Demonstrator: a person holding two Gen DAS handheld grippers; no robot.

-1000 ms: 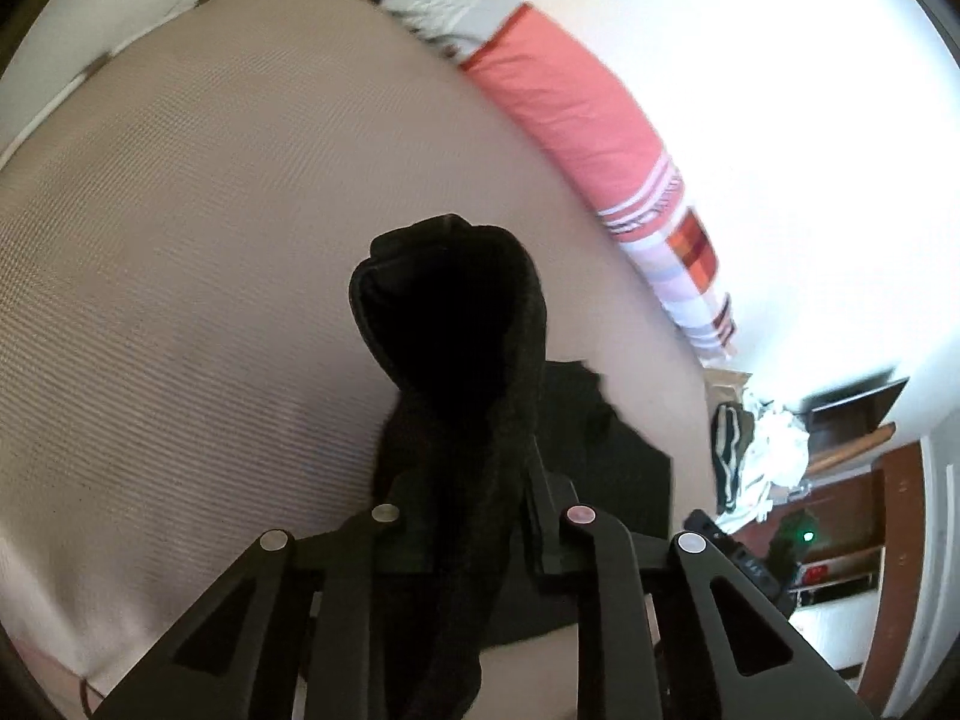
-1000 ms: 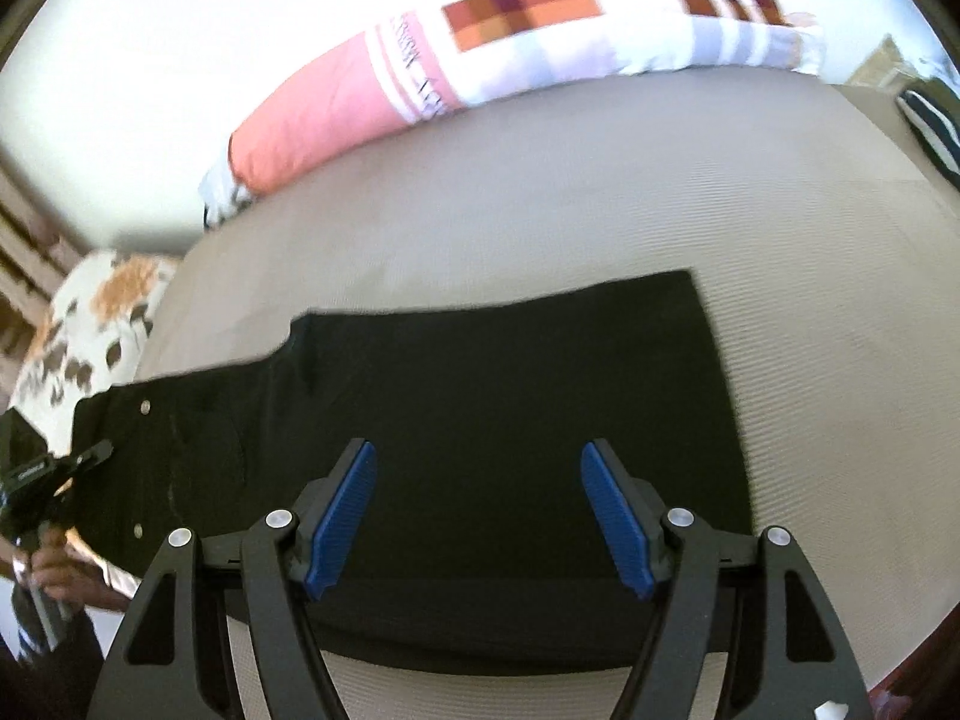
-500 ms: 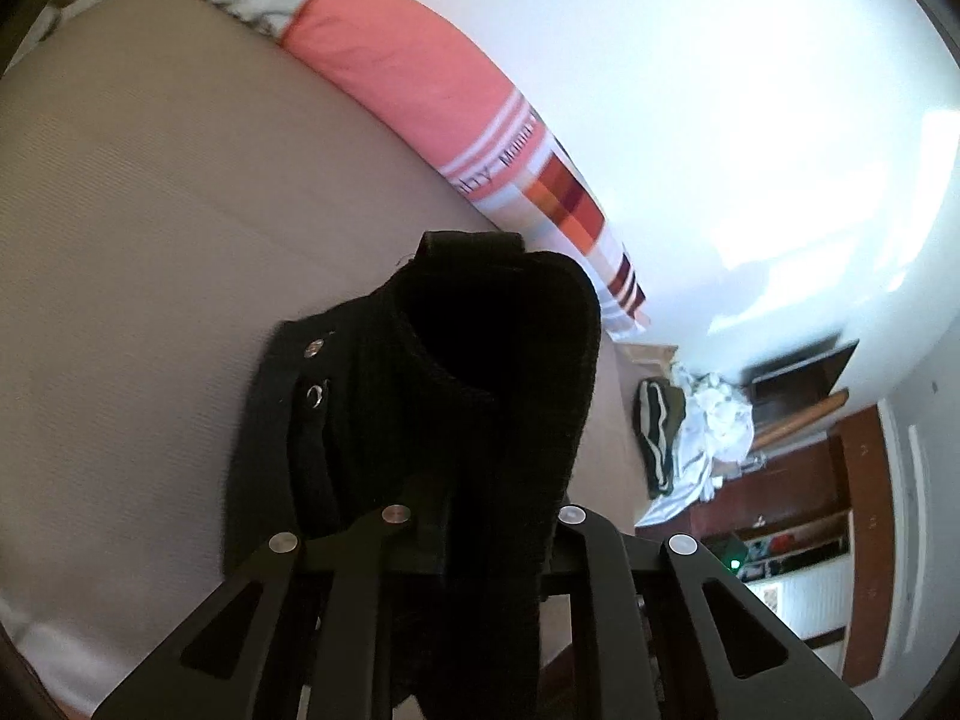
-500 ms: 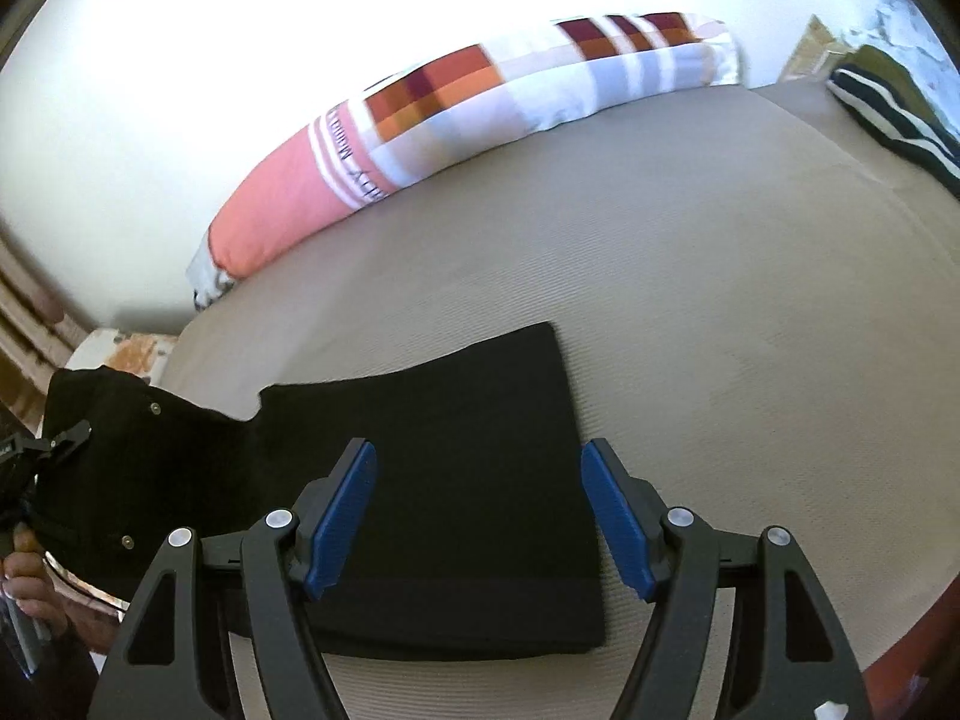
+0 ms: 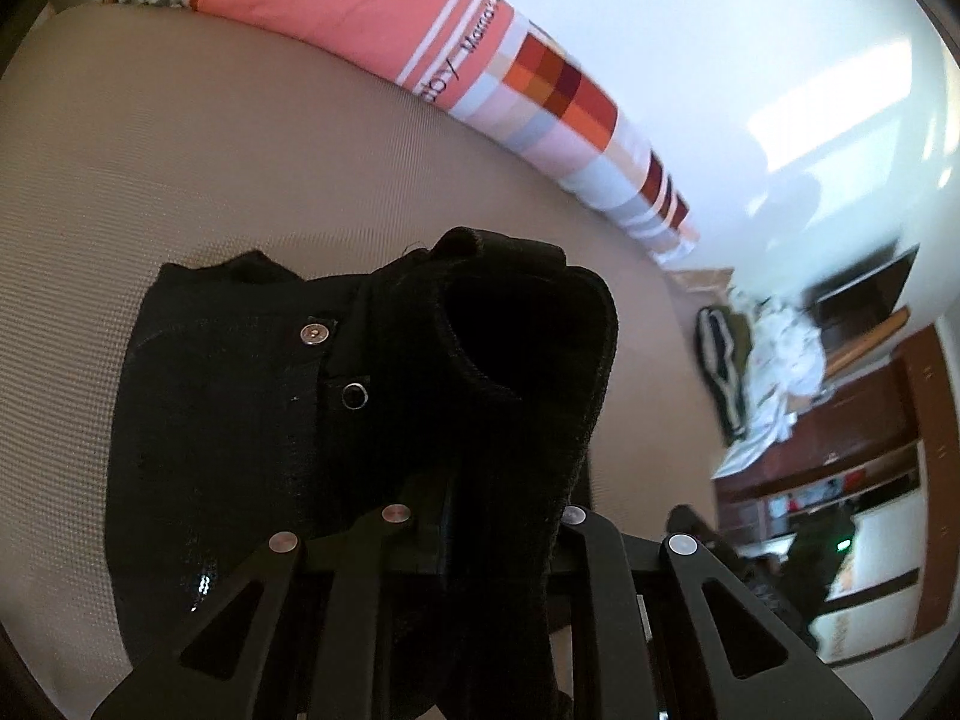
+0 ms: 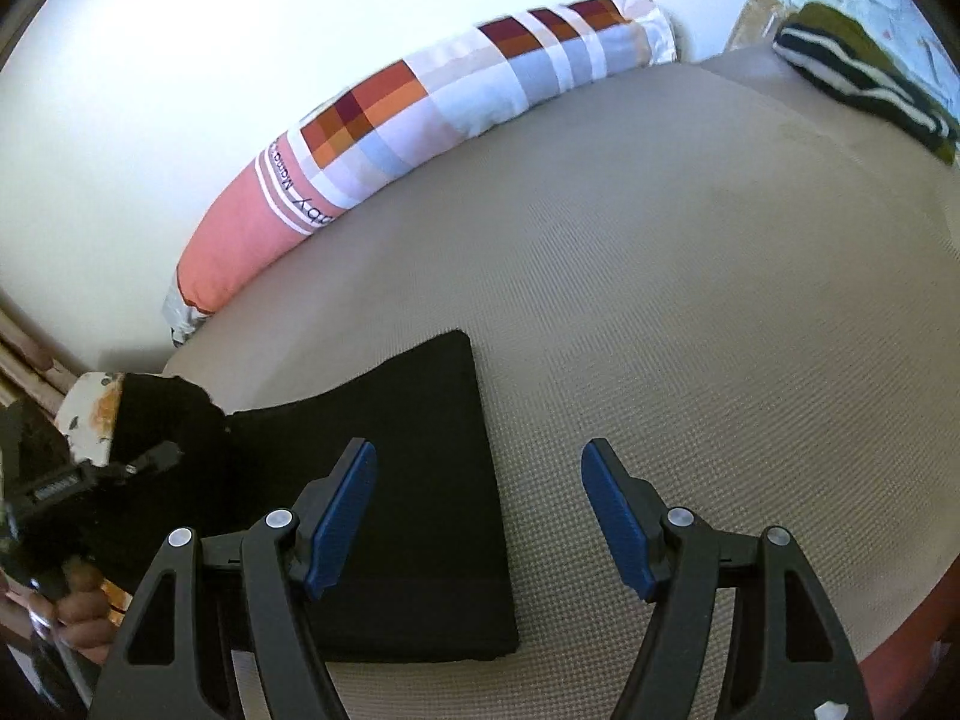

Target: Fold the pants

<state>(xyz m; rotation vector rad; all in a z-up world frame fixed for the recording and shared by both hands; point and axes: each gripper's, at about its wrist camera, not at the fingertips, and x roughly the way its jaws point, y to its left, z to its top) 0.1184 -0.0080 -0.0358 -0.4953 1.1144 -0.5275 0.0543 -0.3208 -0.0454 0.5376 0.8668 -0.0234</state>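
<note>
Black pants (image 6: 420, 480) lie on the beige bed (image 6: 690, 300), leg ends flat at the lower middle of the right wrist view. My left gripper (image 5: 498, 480) is shut on the waistband end of the pants (image 5: 516, 360) and holds it lifted above the bed; the fabric hides its fingertips. Metal snaps (image 5: 315, 333) show on the waistband. That gripper also shows at the left edge of the right wrist view (image 6: 90, 474). My right gripper (image 6: 480, 510) is open and empty, hovering over the right edge of the flat pant legs, blue pads (image 6: 342, 516) apart.
A long pink and checked bolster pillow (image 6: 420, 120) lies along the white wall at the bed's far edge. A striped garment (image 6: 864, 78) lies at the bed's far right corner. A patterned pillow (image 6: 90, 414) is at the left. Furniture and clutter (image 5: 840, 420) stand beyond the bed.
My left gripper has lifted the waistband end and carried it toward the leg ends, so the flat part looks shorter. My right gripper has shifted right, toward the pants' right edge, still open.
</note>
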